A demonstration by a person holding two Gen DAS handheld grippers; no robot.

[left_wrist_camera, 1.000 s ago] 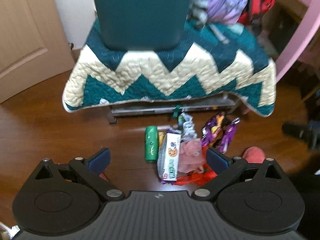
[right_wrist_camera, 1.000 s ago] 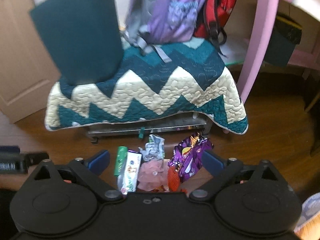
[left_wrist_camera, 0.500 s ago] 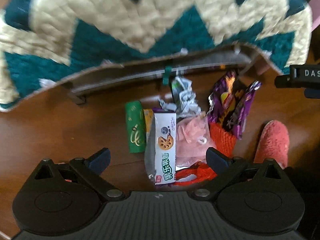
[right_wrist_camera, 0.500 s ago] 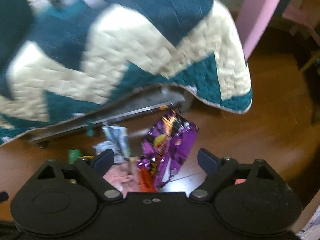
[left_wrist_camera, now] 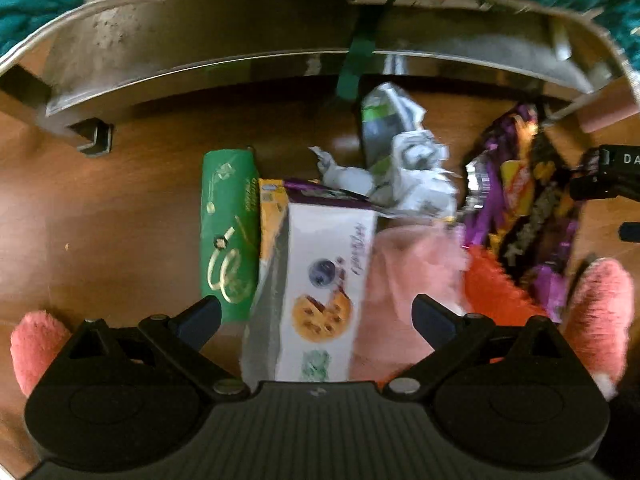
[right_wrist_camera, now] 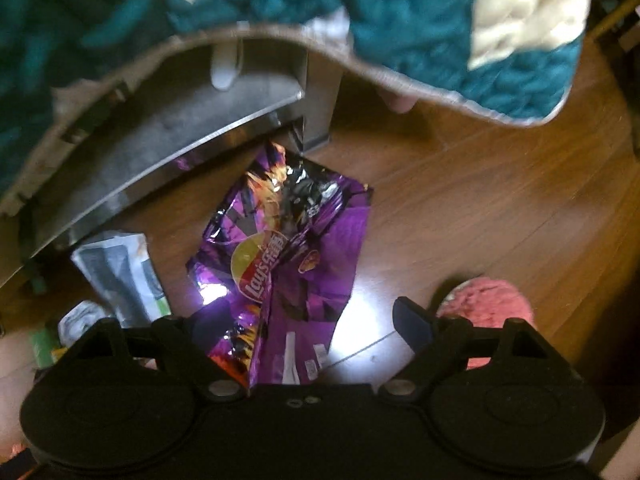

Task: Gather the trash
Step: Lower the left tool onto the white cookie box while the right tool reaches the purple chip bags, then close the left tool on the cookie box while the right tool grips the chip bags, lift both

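Observation:
A pile of trash lies on the wooden floor in front of a low metal frame. In the left wrist view my open left gripper (left_wrist_camera: 316,316) hovers just above a white cookie box (left_wrist_camera: 324,280), with a green packet (left_wrist_camera: 230,228) to its left, crumpled grey-white wrappers (left_wrist_camera: 404,168) behind and a pink crumpled piece (left_wrist_camera: 412,276) to its right. In the right wrist view my open right gripper (right_wrist_camera: 308,320) hovers low over a purple Lay's chip bag (right_wrist_camera: 288,264), which lies between its fingers. The same bag shows at the right of the left wrist view (left_wrist_camera: 524,208).
A low metal frame (left_wrist_camera: 248,44) under a teal and cream quilt (right_wrist_camera: 400,20) stands right behind the pile. Pink fuzzy slippers sit at both sides (left_wrist_camera: 34,348) (right_wrist_camera: 486,300). An orange-red piece (left_wrist_camera: 492,288) lies under the purple bag.
Both grippers have dropped down and forward toward the floor pile. The trash now looks much larger, and the quilt has slid to the top edge of both views. Both stay open.

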